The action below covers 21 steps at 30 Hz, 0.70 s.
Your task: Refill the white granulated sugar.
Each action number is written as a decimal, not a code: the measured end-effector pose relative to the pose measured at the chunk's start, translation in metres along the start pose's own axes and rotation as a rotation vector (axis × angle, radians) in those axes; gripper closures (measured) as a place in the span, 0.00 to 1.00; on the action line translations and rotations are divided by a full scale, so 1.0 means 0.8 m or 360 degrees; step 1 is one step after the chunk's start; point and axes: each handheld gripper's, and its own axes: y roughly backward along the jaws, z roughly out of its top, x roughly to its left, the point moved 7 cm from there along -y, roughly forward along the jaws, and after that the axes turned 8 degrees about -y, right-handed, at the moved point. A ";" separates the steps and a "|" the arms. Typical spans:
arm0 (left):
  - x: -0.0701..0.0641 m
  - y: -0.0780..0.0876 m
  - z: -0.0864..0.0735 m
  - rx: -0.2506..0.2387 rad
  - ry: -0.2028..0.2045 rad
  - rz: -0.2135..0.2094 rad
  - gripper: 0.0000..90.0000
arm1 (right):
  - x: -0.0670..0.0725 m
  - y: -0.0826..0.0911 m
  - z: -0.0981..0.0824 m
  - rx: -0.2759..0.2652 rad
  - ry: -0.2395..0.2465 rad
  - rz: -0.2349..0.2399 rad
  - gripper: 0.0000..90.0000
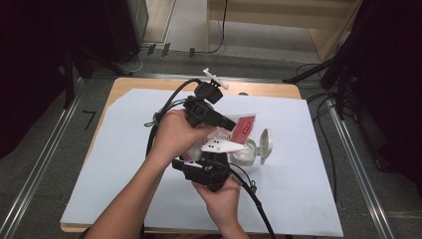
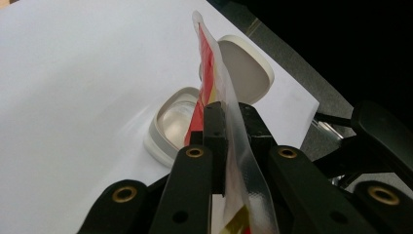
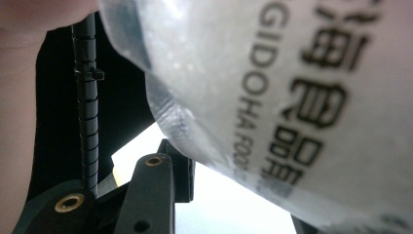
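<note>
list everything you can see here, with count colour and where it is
food packet: 1, clear with red and yellow print, clamped edge-on in the left gripper's jaws above the container
container: 1, white, open, on the sheet right of the hands
lid: 1, white, hinged upright at the container's right side
sheet: 1, white, covering most of the table
table: 1, light wood, edge showing beyond the sheet
left gripper: 1, black, shut on the food packet
right gripper: 1, black, nearer the person, packet close against its camera
hands: 2, one on each gripper
</note>
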 end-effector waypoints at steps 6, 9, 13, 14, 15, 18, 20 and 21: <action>0.001 -0.003 0.002 -0.0002 0.0015 -0.0008 0.94 | -0.003 0.000 0.001 0.0009 -0.0005 -0.0005 0.71; 0.001 -0.005 0.005 0.0002 0.0008 0.0003 0.94 | -0.005 0.000 0.002 -0.0006 -0.0016 -0.0002 0.71; -0.001 -0.004 0.008 -0.0007 -0.0005 -0.0004 0.94 | -0.004 0.003 0.004 -0.0014 -0.0004 -0.0012 0.71; -0.001 -0.005 0.008 -0.0009 -0.0010 -0.0003 0.94 | -0.005 0.004 0.004 -0.0011 -0.0005 -0.0010 0.71; -0.001 -0.006 0.008 -0.0004 -0.0011 -0.0001 0.94 | -0.006 0.003 0.004 -0.0014 -0.0004 -0.0015 0.71; -0.002 -0.007 0.008 0.0000 -0.0014 0.0007 0.94 | -0.008 0.003 0.003 -0.0017 -0.0008 -0.0014 0.71; -0.003 -0.006 0.007 0.0009 -0.0020 0.0005 0.94 | -0.008 0.004 0.003 -0.0016 -0.0002 -0.0017 0.71; -0.003 -0.006 0.008 0.0008 -0.0018 0.0000 0.94 | -0.007 0.004 0.003 -0.0014 -0.0003 -0.0017 0.71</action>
